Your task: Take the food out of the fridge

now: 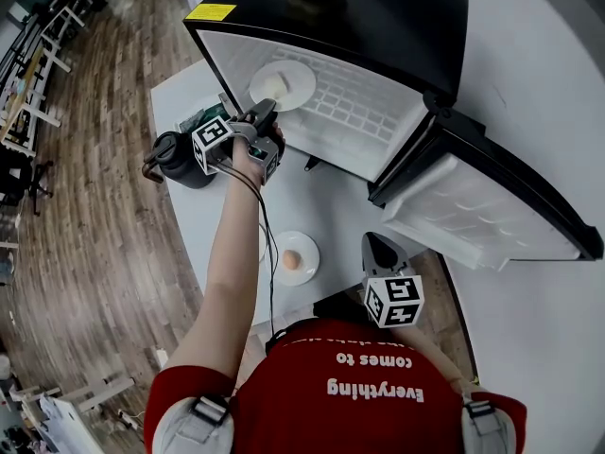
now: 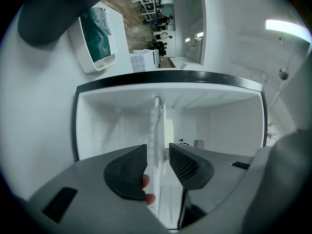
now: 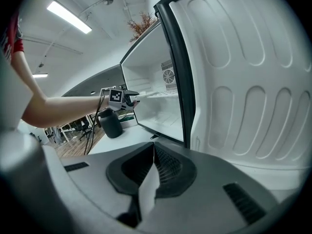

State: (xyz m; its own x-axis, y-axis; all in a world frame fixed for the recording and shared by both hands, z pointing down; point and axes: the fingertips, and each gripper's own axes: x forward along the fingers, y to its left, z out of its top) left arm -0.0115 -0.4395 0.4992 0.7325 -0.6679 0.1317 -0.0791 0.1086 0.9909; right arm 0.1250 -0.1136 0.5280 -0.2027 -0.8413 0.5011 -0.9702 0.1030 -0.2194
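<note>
One fridge (image 1: 378,26), small and boxy with a glossy black shell and a white lining, stands on a white table (image 1: 217,216). Its door (image 1: 473,206) is swung open to the right, and the inside is moulded white plastic with rounded ribs. One white wire shelf (image 1: 354,102) spans the inside.

There are two round white plates, each with one piece of food. The far plate (image 1: 301,91) lies on the shelf at the left of the fridge and carries a pale lump (image 1: 274,85). The near plate (image 1: 307,244) sits on the table in front of the fridge and holds a rounded orange-tan piece (image 1: 292,260).

There are two grippers, each grey with black ribbed pads (image 2: 126,172). The left gripper (image 1: 263,119) reaches into the fridge mouth. Its jaws stand wide, with the far plate's thin rim edge-on between them, and a slim gap shows at the right pad. The right gripper (image 1: 378,246) hangs near the person, just right of the near plate. Its jaws are pressed together with nothing between them.

One dark, rounded jug (image 1: 180,159) stands on the table left of the fridge. One white tray (image 2: 83,48) with green contents lies beside it.
</note>
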